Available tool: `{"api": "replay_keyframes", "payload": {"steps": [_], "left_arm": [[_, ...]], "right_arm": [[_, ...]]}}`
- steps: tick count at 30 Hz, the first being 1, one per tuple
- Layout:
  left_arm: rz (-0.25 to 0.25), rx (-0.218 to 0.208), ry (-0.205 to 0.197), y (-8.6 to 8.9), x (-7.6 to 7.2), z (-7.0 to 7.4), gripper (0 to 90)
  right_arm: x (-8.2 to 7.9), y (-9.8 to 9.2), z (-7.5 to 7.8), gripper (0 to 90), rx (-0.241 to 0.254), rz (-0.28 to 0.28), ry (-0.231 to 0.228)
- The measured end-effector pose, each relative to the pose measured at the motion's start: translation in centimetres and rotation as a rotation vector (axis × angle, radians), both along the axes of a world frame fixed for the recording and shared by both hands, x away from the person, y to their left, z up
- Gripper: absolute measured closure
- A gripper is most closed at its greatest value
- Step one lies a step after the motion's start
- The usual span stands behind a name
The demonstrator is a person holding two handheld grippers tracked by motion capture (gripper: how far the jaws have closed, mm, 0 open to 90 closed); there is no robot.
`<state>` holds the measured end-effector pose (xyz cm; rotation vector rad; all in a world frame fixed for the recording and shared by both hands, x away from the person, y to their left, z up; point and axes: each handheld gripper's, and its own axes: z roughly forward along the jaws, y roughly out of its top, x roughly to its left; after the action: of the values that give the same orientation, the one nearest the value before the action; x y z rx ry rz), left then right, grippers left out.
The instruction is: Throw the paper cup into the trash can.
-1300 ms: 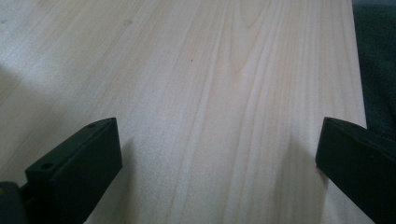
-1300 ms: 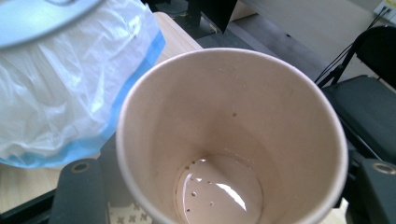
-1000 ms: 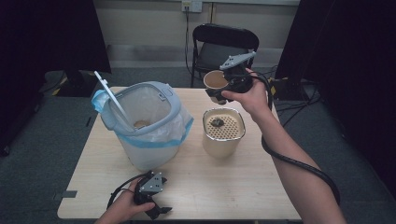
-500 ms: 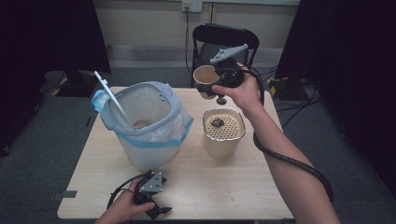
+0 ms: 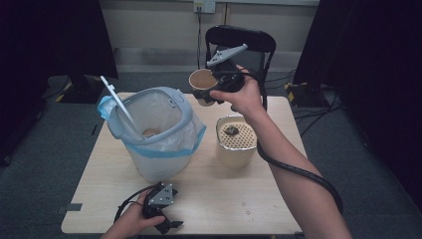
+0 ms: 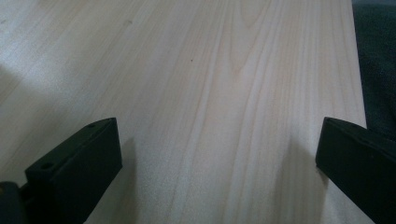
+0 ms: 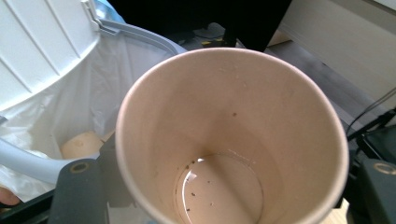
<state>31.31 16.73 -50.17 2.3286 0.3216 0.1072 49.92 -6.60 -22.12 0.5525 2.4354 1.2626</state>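
A: Left side first?
B: My left tongs (image 5: pixel 166 225) sat wide apart and empty, low on the desk (image 5: pixel 234 199) near its front edge. Bin (image 5: pixel 152 134) with its liner stood mid-left.
A: And the cup?
B: Paper cup (image 5: pixel 203 85) was clamped in my right tongs (image 5: pixel 206 94), now carried up and left from above the perforated canister (image 5: pixel 236 142), toward the bin's rim. I judged the dump was next.

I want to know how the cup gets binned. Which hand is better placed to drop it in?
Right. The right gripper already holds the paper cup in the air beside the lined bin; the left gripper rests open at the table's near edge.
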Motion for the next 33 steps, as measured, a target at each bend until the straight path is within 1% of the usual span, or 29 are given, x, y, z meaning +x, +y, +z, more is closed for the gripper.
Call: {"api": "replay_keyframes", "payload": {"steps": [7, 10, 14, 23, 28, 33], "left_arm": [[0.0, 0.0, 0.0, 0.0, 0.0, 0.0, 0.0], [0.0, 0.0, -0.001, 0.0, 0.0, 0.0, 0.0], [-0.001, -0.001, 0.0, 0.0, 0.0, 0.0, 0.0], [-0.001, -0.001, -0.001, 0.0, 0.0, 0.0, 0.0], [-0.001, -0.001, 0.0, 0.0, 0.0, 0.0, 0.0], [0.0, -0.001, 0.0, 0.0, 0.0, 0.0, 0.0]], "right_arm": [[-0.3, 1.4, 0.2, 27.2, 0.011, 0.021, 0.008], [-0.4, 2.0, 0.5, 27.2, 0.011, 0.036, 0.0], [-0.6, 2.5, 0.9, 27.2, 0.017, 0.041, -0.003], [-0.9, 4.1, 1.4, 27.2, 0.028, 0.068, -0.002], [-1.1, 5.1, 1.4, 27.2, 0.026, 0.088, 0.0], [-1.3, 6.2, 1.3, 27.2, 0.045, 0.104, 0.007]]}}
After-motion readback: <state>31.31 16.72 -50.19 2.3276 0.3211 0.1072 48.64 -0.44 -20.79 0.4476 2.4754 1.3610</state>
